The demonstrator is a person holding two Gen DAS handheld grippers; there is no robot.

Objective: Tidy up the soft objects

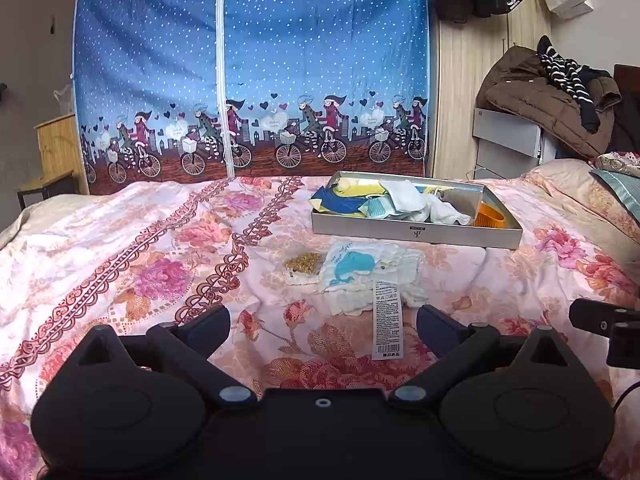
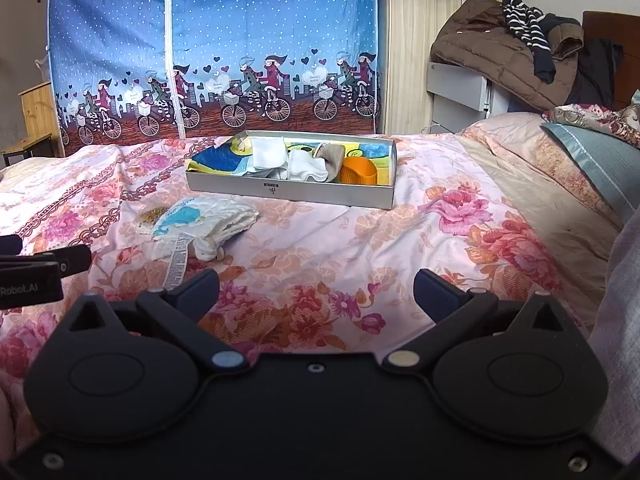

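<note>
A white cloth with a blue whale print lies on the flowered bedspread, its long paper label trailing toward me. Beside it on the left sits a small pouch of yellowish bits. Behind them a shallow grey box holds white cloths, blue and yellow fabric and an orange ring. My left gripper is open just short of the label. My right gripper is open over bare bedspread, to the right of the cloth.
A blue fabric wardrobe with cyclist print stands behind the bed. Coats are heaped on grey drawers at the right. Pillows lie at the bed's right end. A wooden cabinet stands at the left.
</note>
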